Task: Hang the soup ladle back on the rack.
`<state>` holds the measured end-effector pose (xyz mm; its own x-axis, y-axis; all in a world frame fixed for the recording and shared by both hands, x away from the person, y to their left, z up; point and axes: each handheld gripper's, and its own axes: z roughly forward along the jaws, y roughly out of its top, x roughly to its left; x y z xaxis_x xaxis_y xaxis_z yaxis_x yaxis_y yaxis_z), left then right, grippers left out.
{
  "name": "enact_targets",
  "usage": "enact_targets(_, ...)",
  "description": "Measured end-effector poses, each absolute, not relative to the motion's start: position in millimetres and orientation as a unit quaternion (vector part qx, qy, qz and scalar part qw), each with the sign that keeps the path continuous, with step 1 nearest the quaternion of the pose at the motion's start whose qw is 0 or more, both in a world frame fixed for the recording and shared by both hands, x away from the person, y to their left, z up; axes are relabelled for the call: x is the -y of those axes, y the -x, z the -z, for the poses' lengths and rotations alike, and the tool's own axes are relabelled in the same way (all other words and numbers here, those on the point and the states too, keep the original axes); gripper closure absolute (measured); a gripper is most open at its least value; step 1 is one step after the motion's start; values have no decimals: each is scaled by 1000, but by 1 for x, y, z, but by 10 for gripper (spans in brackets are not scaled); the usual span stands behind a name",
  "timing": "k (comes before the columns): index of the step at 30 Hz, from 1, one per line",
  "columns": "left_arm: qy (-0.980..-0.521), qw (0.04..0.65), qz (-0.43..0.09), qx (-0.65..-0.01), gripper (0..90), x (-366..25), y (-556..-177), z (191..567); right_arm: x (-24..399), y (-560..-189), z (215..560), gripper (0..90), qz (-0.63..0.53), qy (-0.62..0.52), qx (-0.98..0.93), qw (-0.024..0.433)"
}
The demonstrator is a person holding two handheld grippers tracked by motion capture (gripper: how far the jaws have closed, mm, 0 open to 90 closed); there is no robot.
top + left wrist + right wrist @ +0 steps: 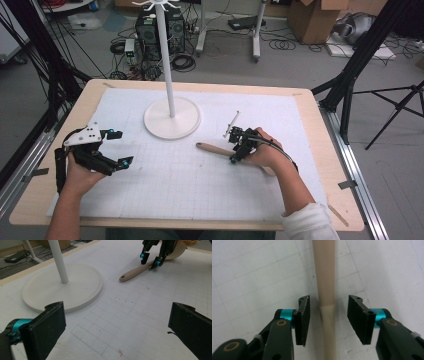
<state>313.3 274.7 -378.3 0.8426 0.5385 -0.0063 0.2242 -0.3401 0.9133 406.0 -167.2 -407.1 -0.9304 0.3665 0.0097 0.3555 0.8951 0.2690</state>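
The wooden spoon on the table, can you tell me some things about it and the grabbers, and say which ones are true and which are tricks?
1. The wooden spoon lies flat on the white mat. True.
2. The right gripper has already squeezed the spoon's handle. False: its jaws stand open on either side of the handle, with gaps.
3. The left gripper is holding the spoon's other end. False: it is open and holds nothing, away from the spoon.
4. The white stand has a round base and an upright pole. True.
5. The spoon leans against the stand. False: it lies apart from the base.
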Motion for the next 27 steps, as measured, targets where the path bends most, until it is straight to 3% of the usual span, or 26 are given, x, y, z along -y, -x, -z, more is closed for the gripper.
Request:
enact_targets(7, -805, 523, -151, -237, 17, -274, -313, 378, 167, -406, 408, 629, -133, -186, -973, 20)
enact_targets(13, -805, 523, -150, -238, 17, -274, -313, 378, 166, -405, 407, 755, -132, -178, -975, 16)
enact_targets(20, -803, 525, -153, -238, 17, -276, -312, 377, 164, -402, 405, 771, -126, -183, -975, 29)
enact_targets(27, -802, 526, -152, -238, 17, -276, -312, 376, 176, -399, 384, 773, -198, -202, -959, 34)
